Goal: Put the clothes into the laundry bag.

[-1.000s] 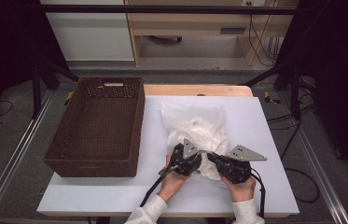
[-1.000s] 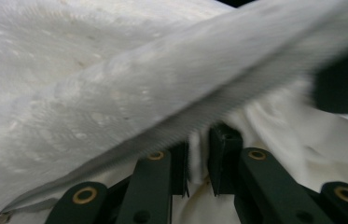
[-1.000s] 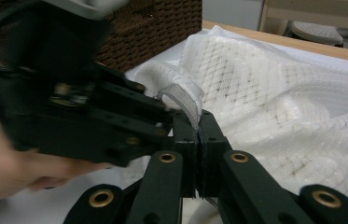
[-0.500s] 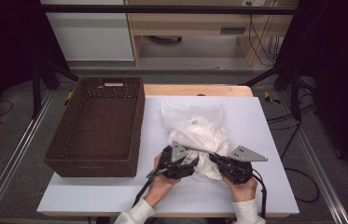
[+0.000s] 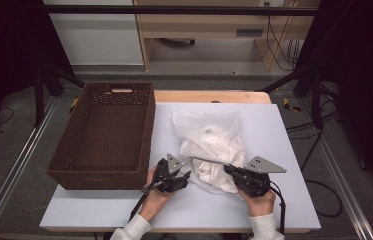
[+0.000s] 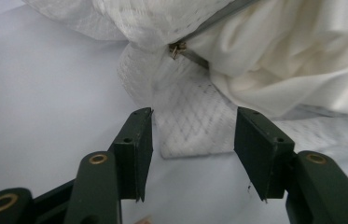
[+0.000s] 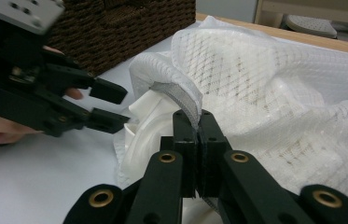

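A white mesh laundry bag (image 5: 211,145) stuffed with white cloth lies mid-table. My right gripper (image 5: 226,169) is shut on the bag's grey zipper tape (image 7: 181,98), holding that edge lifted at the bag's near side. My left gripper (image 5: 186,176) stands to the left of the bag's opening, open, its jaws having just been closing a little. A flat corner of the mesh (image 6: 185,116) lies on the table between its jaws, untouched by the pads. A small metal zipper pull (image 6: 177,48) sits just beyond. In the right gripper view the left gripper (image 7: 124,108) points at the bag's mouth.
A dark brown wicker basket (image 5: 99,177) stands along the table's left side, close to my left hand. The white table top (image 5: 284,130) has bare room to the right of the bag and along the near edge.
My left gripper let go of the bag, opened, and shifted left away from the right gripper. The right gripper kept its hold and stayed put.
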